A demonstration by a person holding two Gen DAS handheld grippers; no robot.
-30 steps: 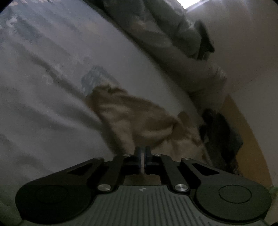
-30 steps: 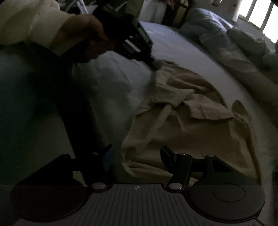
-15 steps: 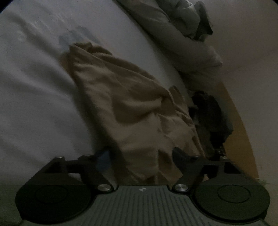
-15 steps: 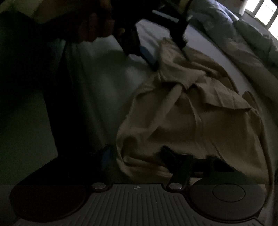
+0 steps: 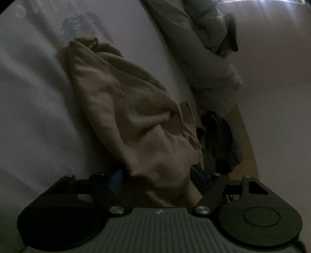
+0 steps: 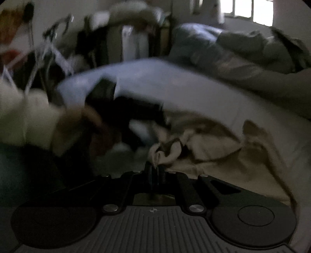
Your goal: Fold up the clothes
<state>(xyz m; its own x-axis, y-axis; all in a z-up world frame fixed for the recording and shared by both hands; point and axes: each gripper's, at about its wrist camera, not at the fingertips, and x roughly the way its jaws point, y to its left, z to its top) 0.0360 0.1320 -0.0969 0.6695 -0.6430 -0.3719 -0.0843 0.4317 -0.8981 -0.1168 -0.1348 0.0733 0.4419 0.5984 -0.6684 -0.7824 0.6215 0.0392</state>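
Note:
A crumpled beige garment (image 5: 126, 109) lies on a bed's white sheet (image 5: 35, 116). My left gripper (image 5: 156, 173) hovers low over its near end. Its jaws stand wide and are closing, with a fold of the beige cloth between the fingers, and the pads do not press on it. In the blurred right wrist view, my right gripper (image 6: 156, 169) is shut on an edge of the beige garment (image 6: 223, 148) and lifts it off the sheet (image 6: 175, 83). A hand (image 6: 77, 124) in a cream sleeve (image 6: 25, 120) holds the left gripper just beyond.
A grey-green duvet and pillows (image 5: 194, 48) are heaped along the bed's far side. A dark garment (image 5: 217, 140) hangs at the bed's edge, above a wooden floor (image 5: 246, 140). Furniture and clutter (image 6: 126, 44) stand behind the bed under a bright window (image 6: 250, 9).
My left gripper went from shut to wide open, and the garment now lies between its fingers. My right gripper closed on the garment's edge and rose, so its view tilted up.

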